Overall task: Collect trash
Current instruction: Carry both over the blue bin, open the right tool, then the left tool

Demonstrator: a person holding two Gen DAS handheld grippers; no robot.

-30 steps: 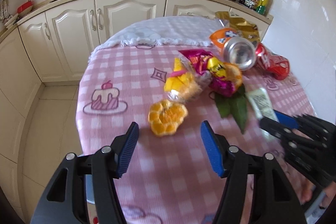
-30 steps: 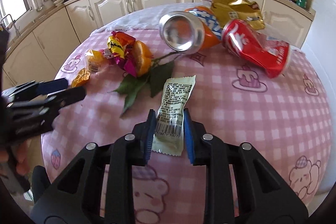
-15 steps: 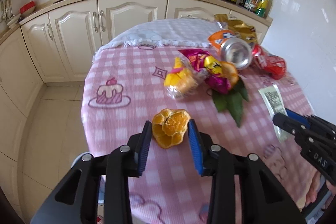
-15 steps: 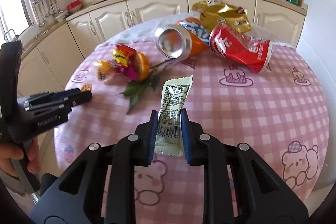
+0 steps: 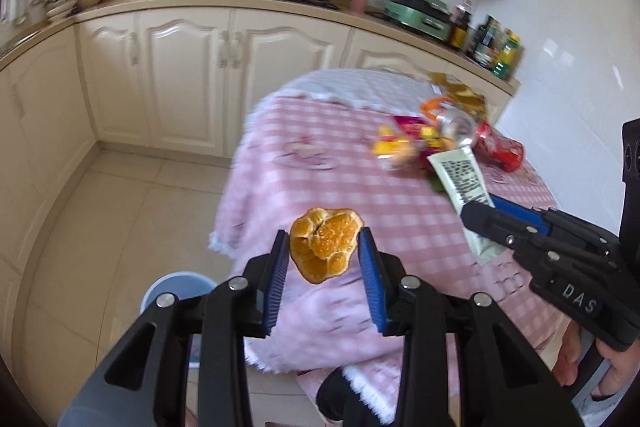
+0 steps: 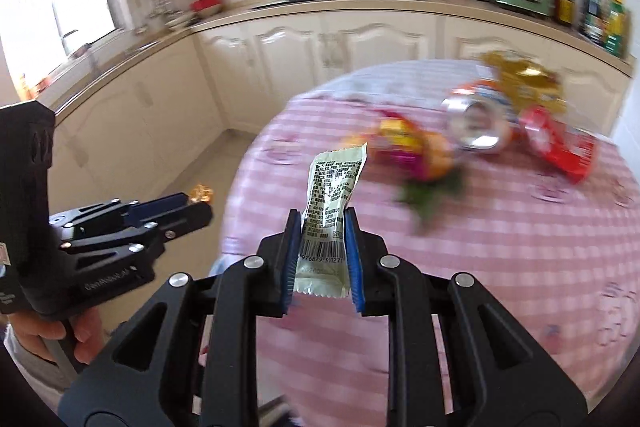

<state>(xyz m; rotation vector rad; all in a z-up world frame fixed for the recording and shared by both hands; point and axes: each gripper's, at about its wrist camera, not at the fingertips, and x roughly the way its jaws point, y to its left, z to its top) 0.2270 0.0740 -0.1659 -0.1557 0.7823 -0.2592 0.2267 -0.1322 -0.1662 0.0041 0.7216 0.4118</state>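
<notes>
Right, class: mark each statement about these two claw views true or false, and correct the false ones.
1. The left claw grips an orange peel. True.
2. The right claw is open and holds nothing. False: it is shut on a pale wrapper.
3. A silver can lies on its side on the table. True.
4. The tablecloth is plain blue. False: it is pink check.
5. A blue bin stands on the floor. True.
</notes>
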